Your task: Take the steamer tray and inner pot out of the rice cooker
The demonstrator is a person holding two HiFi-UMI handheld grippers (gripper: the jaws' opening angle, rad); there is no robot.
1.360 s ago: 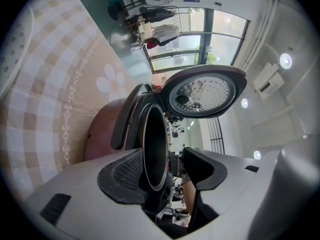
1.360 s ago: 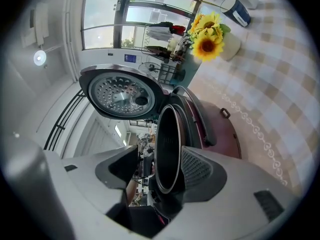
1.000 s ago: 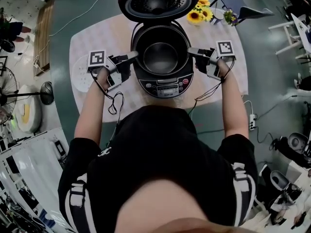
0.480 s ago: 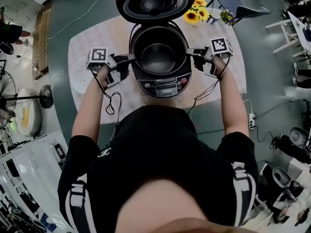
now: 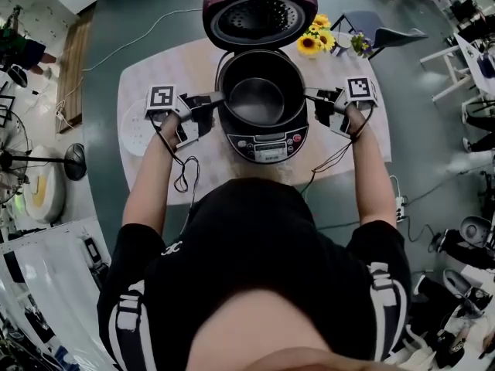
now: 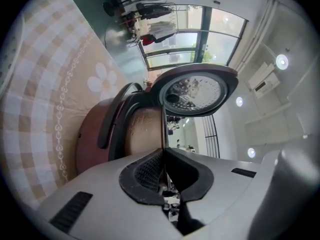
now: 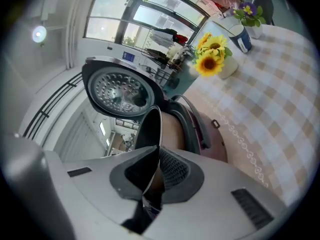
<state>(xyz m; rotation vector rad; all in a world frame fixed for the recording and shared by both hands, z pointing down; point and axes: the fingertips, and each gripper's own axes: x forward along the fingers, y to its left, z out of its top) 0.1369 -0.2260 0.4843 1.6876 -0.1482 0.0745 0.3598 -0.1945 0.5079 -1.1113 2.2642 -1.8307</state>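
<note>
We can read no brand or print: the rice cooker's (image 5: 265,142) front panel lettering is too small, and each gripper's cube carries only a black-and-white square marker. The left gripper (image 5: 219,97) and right gripper (image 5: 309,93) are both clamped tight on the thin rim of the inner pot (image 5: 257,100), one at either side. The pot sits in the cooker under the raised lid (image 5: 254,14). On the checked table (image 5: 193,60) a white round tray (image 5: 133,130) lies to the left, and sunflowers (image 5: 313,41) stand behind.
</note>
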